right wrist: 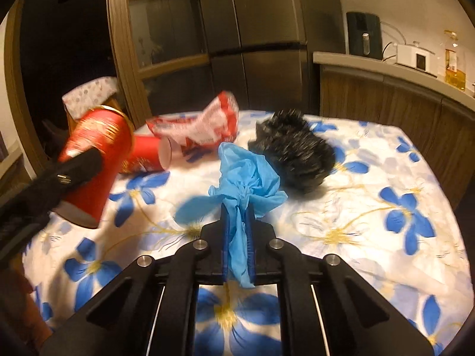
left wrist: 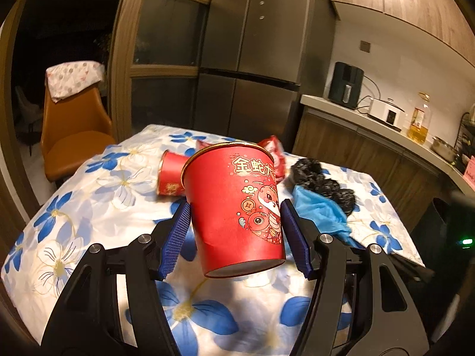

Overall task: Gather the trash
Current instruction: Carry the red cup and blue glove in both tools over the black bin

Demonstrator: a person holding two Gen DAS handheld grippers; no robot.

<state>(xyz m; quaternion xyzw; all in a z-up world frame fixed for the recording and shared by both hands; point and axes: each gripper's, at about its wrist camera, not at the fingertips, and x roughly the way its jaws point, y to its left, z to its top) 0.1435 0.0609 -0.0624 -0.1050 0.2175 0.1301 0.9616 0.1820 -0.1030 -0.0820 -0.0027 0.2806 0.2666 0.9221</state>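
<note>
Between the blue pads of the left gripper a red paper cup is sitting clamped, tilted with its gold rim pointing away and its base toward the camera, hanging clear above the flowered tablecloth; the jaws are standing fairly wide because the cup fills them. In the right wrist view the right gripper is pinching a crumpled blue plastic glove, its jaws drawn almost together on the thin material, with the bulk of the glove bunching up beyond the fingertips and a tail trailing back between the pads. Just past the glove a black crinkled bag is lying on the cloth, near it but apart. To the left of that a second red cup is lying on its side with its base facing the camera, and a red and white wrapper is resting crumpled behind it, touching or nearly so. At the far left of the same view the held cup is showing again, gripped by the other tool. Beyond the table a tall steel fridge is standing, an orange chair is waiting at the left with a spotted cloth over its back, and a counter at the right is carrying a black appliance, a white cooker and a bottle of oil.
</note>
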